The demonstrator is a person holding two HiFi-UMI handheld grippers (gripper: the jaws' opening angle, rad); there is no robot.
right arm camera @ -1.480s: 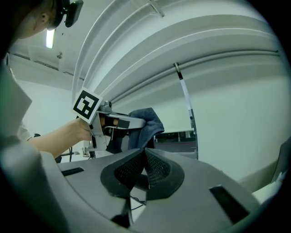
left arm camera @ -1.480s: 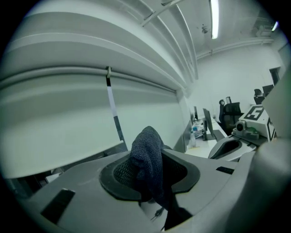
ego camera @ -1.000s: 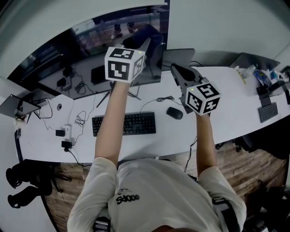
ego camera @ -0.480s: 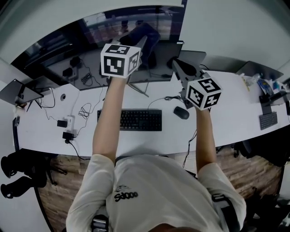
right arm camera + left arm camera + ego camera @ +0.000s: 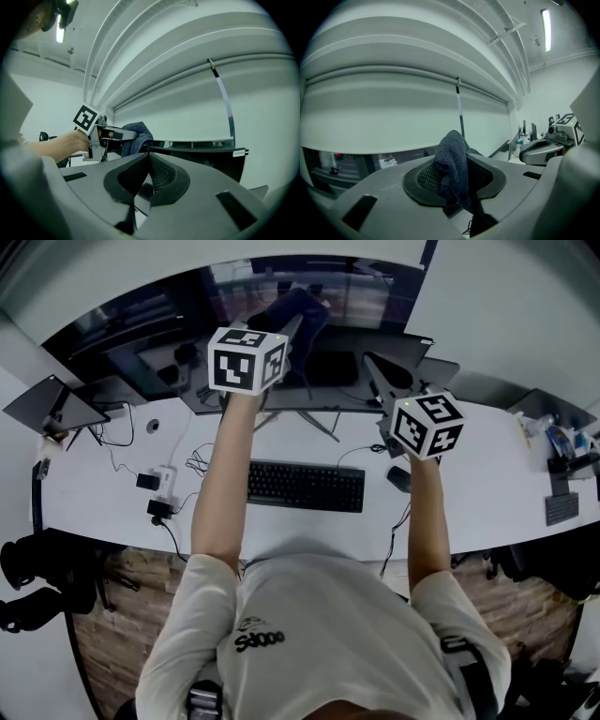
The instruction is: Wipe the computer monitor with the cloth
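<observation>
- The cloth (image 5: 451, 161), dark blue and knitted, is pinched between the fingers (image 5: 485, 176) of the left gripper (image 5: 454, 174), which are clenched on it.
- In the left gripper view the cloth's long axis runs up and down. A folded peak stands above the fingertips and a tail hangs down between them.
- In the head view the left gripper (image 5: 296, 327) is raised and points away from the person toward the upper part of the monitor (image 5: 141, 343). The cloth (image 5: 292, 307) is bunched at its tip, in front of the dark screen.
- The right gripper view shows the cloth (image 5: 137, 135) right at the monitor's (image 5: 201, 157) top edge. Whether it presses on the glass cannot be told.
- The monitor is wide, with its long axis running left to right along the back of the tabletop (image 5: 487, 474) and its screen facing the person.
- The right gripper (image 5: 149, 160) has its fingers (image 5: 161, 174) clenched together with nothing between them.
- In the head view the right gripper (image 5: 371, 363) is held up beside the left one, apart from it, and also points at the monitor.
- A keyboard (image 5: 307, 487) lies on the tabletop between the person's forearms, with its long axis parallel to the monitor.
- A mouse (image 5: 398, 478) sits just right of the keyboard, partly under the right forearm.
</observation>
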